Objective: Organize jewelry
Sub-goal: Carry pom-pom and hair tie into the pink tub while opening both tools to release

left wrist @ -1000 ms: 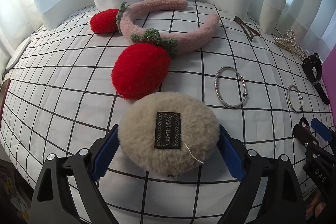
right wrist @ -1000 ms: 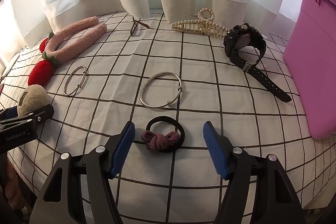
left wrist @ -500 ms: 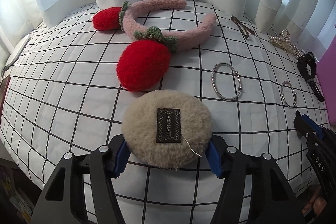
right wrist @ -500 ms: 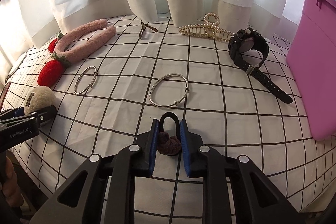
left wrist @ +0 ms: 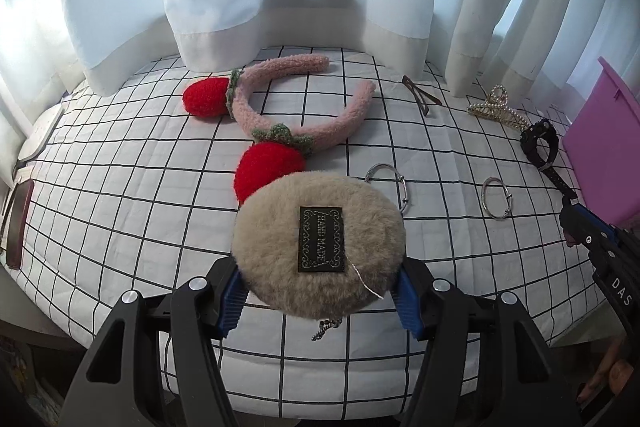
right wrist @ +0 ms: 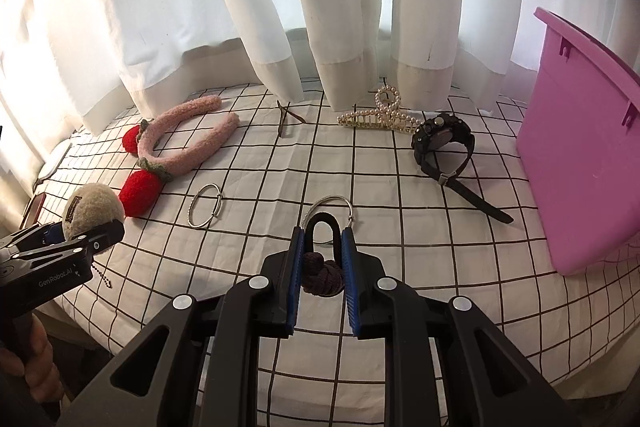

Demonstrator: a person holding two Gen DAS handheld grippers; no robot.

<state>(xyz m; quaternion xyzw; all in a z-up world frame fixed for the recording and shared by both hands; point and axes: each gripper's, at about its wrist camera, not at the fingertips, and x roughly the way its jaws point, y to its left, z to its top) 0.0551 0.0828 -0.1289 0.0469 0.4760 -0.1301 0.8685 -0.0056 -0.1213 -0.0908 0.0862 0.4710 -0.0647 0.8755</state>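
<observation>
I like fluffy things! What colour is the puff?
Beige puff, with a black label; left wrist view shows it best.

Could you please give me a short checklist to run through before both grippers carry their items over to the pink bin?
1. Left gripper clamped on the fluffy beige pouch: ok.
2. Right gripper clamped on the black hair tie, at its purple knot: ok.
3. Both items lifted off the checked cloth: ok, as far as the views show; the pouch's small chain dangles below.
4. Pink bin within view on the right: ok.
5. Bin's inside free to take items: cannot tell, only its outer wall shows.
6. Black watch lies before the bin: ok if carried above it.
</observation>
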